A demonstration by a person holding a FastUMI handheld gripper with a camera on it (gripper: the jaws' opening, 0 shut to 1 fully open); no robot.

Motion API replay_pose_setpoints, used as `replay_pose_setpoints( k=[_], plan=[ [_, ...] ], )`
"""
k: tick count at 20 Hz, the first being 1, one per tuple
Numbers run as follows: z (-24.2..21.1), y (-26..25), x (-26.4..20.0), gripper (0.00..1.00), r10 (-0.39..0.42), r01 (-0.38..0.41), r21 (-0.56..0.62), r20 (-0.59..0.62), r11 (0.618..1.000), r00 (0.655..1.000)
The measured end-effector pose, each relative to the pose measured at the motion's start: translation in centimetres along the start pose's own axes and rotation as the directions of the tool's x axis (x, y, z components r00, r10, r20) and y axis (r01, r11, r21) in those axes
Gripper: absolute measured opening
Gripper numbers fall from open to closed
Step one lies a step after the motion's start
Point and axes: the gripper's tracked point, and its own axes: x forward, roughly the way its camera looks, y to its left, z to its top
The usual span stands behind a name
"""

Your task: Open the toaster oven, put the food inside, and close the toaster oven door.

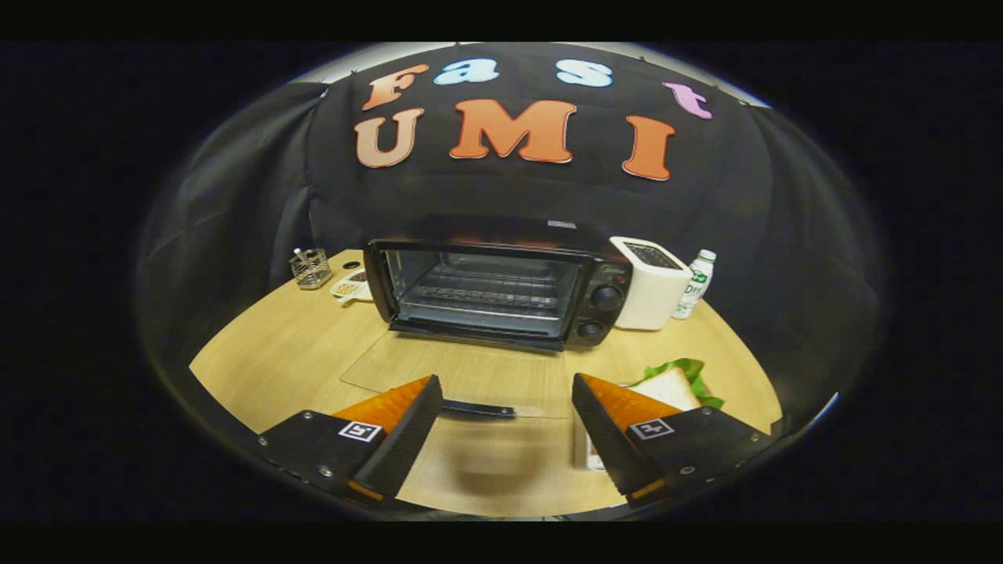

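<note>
A light wooden table [258,352] carries everything in the scene. At its far side stands the black toaster oven [501,286], and its glass door [462,372] is folded down flat on the table, so the inside with the wire rack [482,296] is visible. The black handle [478,408] of the door lies just between the fingertips of the gripper [505,392]. The fingers are open wide, with a clear gap between them, and they grip nothing. To the right of the oven, just beside it, stands a white toaster [650,283], and next to that a small white bottle [696,283]. The food, a sandwich [674,382] with green lettuce, lies on the table just behind the right finger. Left of the oven are a wire basket [311,269] and a small dish [350,287].
</note>
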Motion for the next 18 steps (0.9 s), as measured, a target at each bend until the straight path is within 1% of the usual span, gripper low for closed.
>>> replay_pose_setpoints(
  k=[4, 7, 10, 12, 14, 18],
  plan=[
    [-0.2, -5.1, -2.1, 0.99, 0.004, -0.006, -0.036, -0.068, 0.999, 0.998],
    [-0.8, -8.4, -3.3, 0.99, 0.038, -0.05, -0.081, -0.144, 0.996, 0.989],
    [-1.2, -12.2, -3.7, 0.99, 0.052, -0.076, -0.107, -0.215, 0.991, 0.975],
    [-1.4, -14.0, -3.6, 0.99, 0.066, -0.098, -0.113, -0.259, 0.989, 0.964],
    [-1.7, -15.1, -3.1, 0.99, 0.101, -0.138, -0.104, -0.302, 0.985, 0.948],
    [-3.5, -16.4, -0.9, 0.99, 0.191, -0.213, -0.009, -0.399, 0.977, 0.897]
  ],
)
